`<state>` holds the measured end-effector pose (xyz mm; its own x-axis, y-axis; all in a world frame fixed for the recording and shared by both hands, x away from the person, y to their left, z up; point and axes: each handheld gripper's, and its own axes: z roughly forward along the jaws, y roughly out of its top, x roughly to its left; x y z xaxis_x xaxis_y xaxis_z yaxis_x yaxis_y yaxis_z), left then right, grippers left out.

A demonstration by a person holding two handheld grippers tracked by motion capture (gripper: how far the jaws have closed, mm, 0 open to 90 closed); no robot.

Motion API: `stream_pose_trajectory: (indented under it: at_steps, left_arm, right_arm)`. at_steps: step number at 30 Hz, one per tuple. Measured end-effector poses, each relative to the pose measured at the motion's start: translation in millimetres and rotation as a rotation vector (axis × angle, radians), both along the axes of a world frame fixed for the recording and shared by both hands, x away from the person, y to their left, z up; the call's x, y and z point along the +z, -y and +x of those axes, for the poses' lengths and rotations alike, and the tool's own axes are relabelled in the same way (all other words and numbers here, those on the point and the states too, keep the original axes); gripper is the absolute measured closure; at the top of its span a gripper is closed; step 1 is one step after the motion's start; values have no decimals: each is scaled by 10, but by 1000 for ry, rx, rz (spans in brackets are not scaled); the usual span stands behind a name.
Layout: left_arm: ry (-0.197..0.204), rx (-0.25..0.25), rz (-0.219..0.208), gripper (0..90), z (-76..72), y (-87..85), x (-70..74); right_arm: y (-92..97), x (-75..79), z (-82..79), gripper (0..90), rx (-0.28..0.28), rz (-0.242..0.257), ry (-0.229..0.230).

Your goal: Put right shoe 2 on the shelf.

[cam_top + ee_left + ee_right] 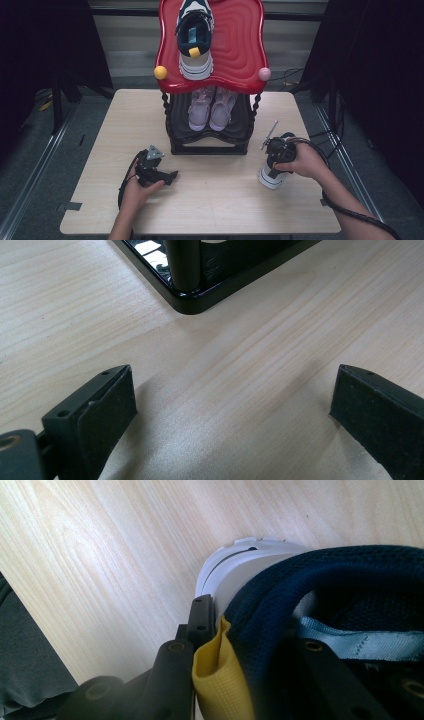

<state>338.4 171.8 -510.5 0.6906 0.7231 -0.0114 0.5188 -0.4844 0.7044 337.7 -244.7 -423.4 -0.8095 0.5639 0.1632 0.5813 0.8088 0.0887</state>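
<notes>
Navy-and-white sneaker (pixel 270 177) with yellow heel tab: near table's (pixel 215 210) right edge, right gripper (pixel 215 630) clamped on heel collar. Left gripper (pixel 172 176) idle, jaws apart. Lift level; keep heel grip firm.

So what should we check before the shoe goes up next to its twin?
1. Right gripper shut on the navy shoe heel, by the yellow tab: ok.
2. Grip firm enough to lift: cannot tell.
3. Left gripper open, holding nothing: ok.
4. Room on the red shelf beside the matching shoe: ok.
5. Left gripper clear of the rack base: ok.
</notes>
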Motion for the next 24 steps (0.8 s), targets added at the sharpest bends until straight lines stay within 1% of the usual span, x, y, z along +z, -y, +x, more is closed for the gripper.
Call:
stream_pose_trajectory:
  at_steps: [1,2,3,5,6,7,8,10,11,12,13,14,15,16,17,20,21,23,24]
  left_arm:
    - [-1,0,0,37,0,0,0]
    - [0,0,0,37,0,0,0]
    - [0,0,0,37,0,0,0]
    - [0,0,0,37,0,0,0]
    - [0,-1,1,37,0,0,0]
    - [0,0,0,37,0,0,0]
    - [0,-1,1,37,0,0,0]
    - [-1,-1,1,36,0,0,0]
    - [0,0,0,37,0,0,0]
    - [0,0,0,37,0,0,0]
    - [0,-1,2,36,0,0,0]
    - [0,-1,1,36,0,0,0]
    - [0,-1,1,37,0,0,0]
    - [0,-1,2,37,0,0,0]
    - [1,0,3,36,0,0,0]
    - [2,7,-5,36,-3,6,-3]
    - [0,9,-9,36,-4,8,-4]
    - [-1,8,-8,37,-4,7,-4]
    - [2,7,-5,36,-3,6,-3]
  right_arm:
    - [-9,9,-13,724,-11,-1,-10]
    - [-4,10,-11,724,-1,-13,1]
    - [-6,9,-13,724,5,-3,-7]
    - [-1,15,-7,724,31,-11,1]
    - [-16,21,-24,724,15,4,-17]
    - [-10,23,-16,724,41,-4,-9]
    - [-25,39,-26,725,36,-12,-16]
    - [-34,67,-34,725,46,-12,-12]
    - [-35,92,-32,725,60,-21,-8]
    - [-45,120,-38,726,56,-10,-13]
    - [-47,152,-40,726,58,-19,-12]
    - [-56,188,-43,726,58,-13,-16]
    - [-56,224,-42,727,68,-15,-10]
    - [-68,261,-49,727,65,-3,-16]
    - [-67,297,-43,727,84,-10,-1]
    - [-95,411,-52,730,92,-14,6]
    - [-102,447,-50,730,105,-9,13]
    - [-123,538,-53,733,110,-2,16]
    - [-122,567,-48,734,120,-2,26]
